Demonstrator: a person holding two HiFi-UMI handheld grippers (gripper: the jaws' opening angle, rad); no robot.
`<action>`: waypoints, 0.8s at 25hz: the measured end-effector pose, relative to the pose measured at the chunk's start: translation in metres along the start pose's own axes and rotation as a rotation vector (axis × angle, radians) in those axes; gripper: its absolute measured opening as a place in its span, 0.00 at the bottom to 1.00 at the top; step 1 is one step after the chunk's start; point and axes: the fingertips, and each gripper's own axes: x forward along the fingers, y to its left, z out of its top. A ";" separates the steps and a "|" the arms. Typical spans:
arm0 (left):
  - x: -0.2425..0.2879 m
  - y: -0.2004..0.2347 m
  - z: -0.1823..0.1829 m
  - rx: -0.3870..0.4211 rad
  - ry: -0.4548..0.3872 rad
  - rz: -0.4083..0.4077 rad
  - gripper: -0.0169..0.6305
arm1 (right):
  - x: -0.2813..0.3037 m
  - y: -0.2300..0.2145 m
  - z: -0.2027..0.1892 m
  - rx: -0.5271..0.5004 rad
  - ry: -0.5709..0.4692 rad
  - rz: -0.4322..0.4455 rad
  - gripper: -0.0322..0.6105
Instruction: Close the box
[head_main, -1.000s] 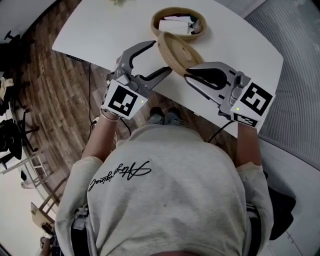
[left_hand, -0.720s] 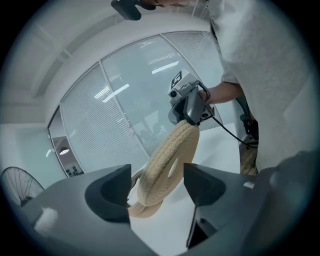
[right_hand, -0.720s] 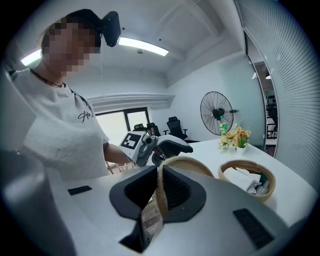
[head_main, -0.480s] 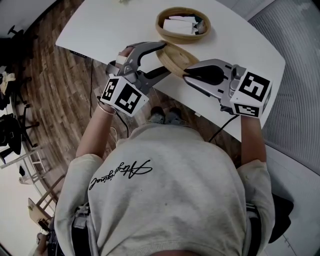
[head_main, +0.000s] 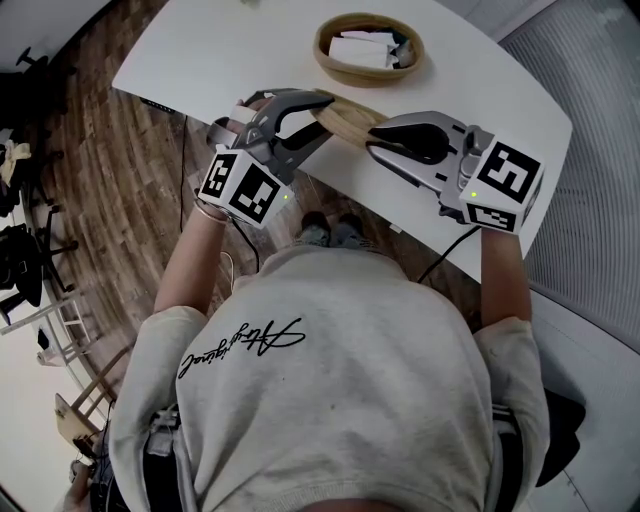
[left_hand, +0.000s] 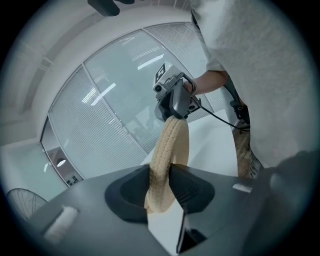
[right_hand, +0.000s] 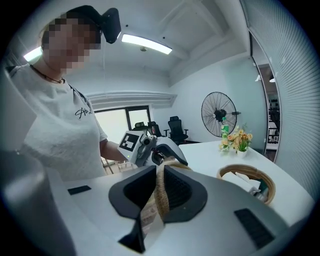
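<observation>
The round woven box (head_main: 365, 78) sits open on the white worktop (head_main: 200, 50), white things inside; its flat woven lid (head_main: 345, 113) is tipped up on edge nearby.

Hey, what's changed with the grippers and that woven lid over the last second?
The left gripper has just closed its fingers onto the rim of the woven lid; a second ago they stood wide open around it. The right gripper holds the opposite rim as before, its fingers having just opened slightly with the rim between them. The basket stays open on the table.
</observation>
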 end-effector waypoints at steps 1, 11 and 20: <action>-0.001 0.000 0.000 -0.017 -0.007 0.000 0.21 | -0.001 -0.001 0.003 -0.013 -0.011 -0.009 0.13; -0.001 0.007 -0.010 -0.226 -0.028 -0.012 0.18 | -0.019 -0.029 0.023 -0.082 -0.125 -0.199 0.20; 0.001 0.022 -0.011 -0.511 -0.124 0.018 0.17 | -0.045 -0.052 0.019 -0.016 -0.252 -0.355 0.30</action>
